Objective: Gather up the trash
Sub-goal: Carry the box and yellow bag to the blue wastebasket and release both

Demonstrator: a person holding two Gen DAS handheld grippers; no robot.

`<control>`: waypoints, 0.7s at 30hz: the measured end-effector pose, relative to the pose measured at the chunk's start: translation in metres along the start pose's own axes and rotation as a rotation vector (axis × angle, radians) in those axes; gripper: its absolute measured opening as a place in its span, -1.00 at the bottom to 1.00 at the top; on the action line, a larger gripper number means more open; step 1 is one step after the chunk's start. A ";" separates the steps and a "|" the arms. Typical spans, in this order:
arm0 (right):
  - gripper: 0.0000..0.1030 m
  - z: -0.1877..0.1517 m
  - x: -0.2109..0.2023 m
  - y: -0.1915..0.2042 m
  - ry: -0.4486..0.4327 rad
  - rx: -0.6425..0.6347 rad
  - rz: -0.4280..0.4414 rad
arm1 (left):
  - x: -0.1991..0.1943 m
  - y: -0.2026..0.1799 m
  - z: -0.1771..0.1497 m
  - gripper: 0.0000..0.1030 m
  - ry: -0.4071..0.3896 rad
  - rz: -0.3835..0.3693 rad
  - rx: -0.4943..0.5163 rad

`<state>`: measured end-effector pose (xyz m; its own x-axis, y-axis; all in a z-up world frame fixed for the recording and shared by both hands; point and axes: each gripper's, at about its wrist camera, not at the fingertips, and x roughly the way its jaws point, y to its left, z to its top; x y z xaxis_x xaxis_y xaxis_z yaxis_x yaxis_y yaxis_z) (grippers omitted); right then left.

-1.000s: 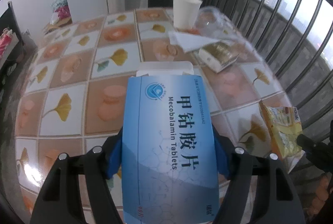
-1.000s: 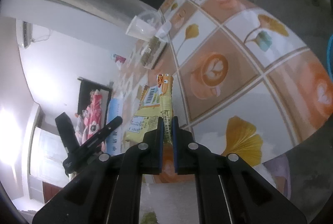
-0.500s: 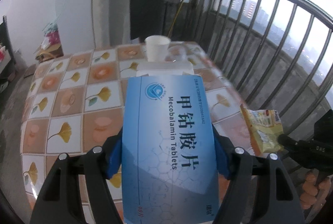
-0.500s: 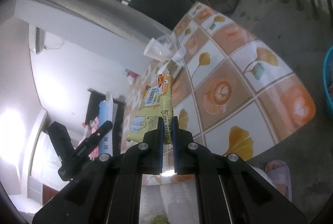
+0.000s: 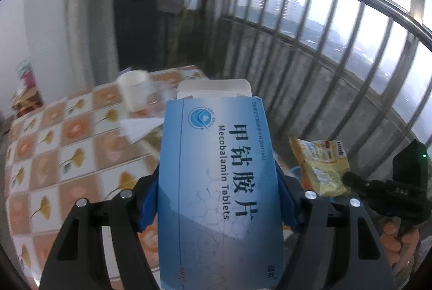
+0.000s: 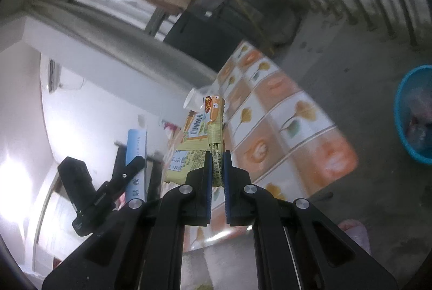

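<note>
Trash is in both claws, lifted clear of the bench (image 5: 67, 144): the left claw (image 5: 220, 198) pinches a blue pill box (image 5: 218, 182) across its width, and the right claw (image 6: 217, 179) is pressed onto a yellow wrapper (image 6: 199, 139). A cup (image 5: 133, 93) stands at the bench's far edge.

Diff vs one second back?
Both grippers lifted up and away from the table, which now looks smaller and lower; a blue bin came into the right view. Unchanged: left gripper grips the box, right gripper the wrapper.
</note>
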<state>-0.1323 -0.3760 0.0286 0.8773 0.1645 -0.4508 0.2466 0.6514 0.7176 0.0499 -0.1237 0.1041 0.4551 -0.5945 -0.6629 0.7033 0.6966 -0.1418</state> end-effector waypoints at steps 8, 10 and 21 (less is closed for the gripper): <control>-0.89 0.013 -0.063 -0.051 -0.159 0.092 -0.127 | 0.052 -0.077 0.021 0.35 0.066 -0.185 0.119; -0.89 0.014 -0.082 -0.069 -0.203 0.133 -0.181 | 0.071 -0.098 0.023 0.36 0.107 -0.246 0.133; -0.88 0.003 -0.130 -0.189 -0.305 0.435 -0.477 | 0.210 -0.241 -0.007 0.36 0.426 -0.411 0.266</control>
<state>-0.2914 -0.5225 -0.0471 0.6931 -0.3207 -0.6455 0.7185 0.2353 0.6546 -0.0281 -0.4137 -0.0060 -0.0981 -0.5420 -0.8346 0.9101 0.2904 -0.2955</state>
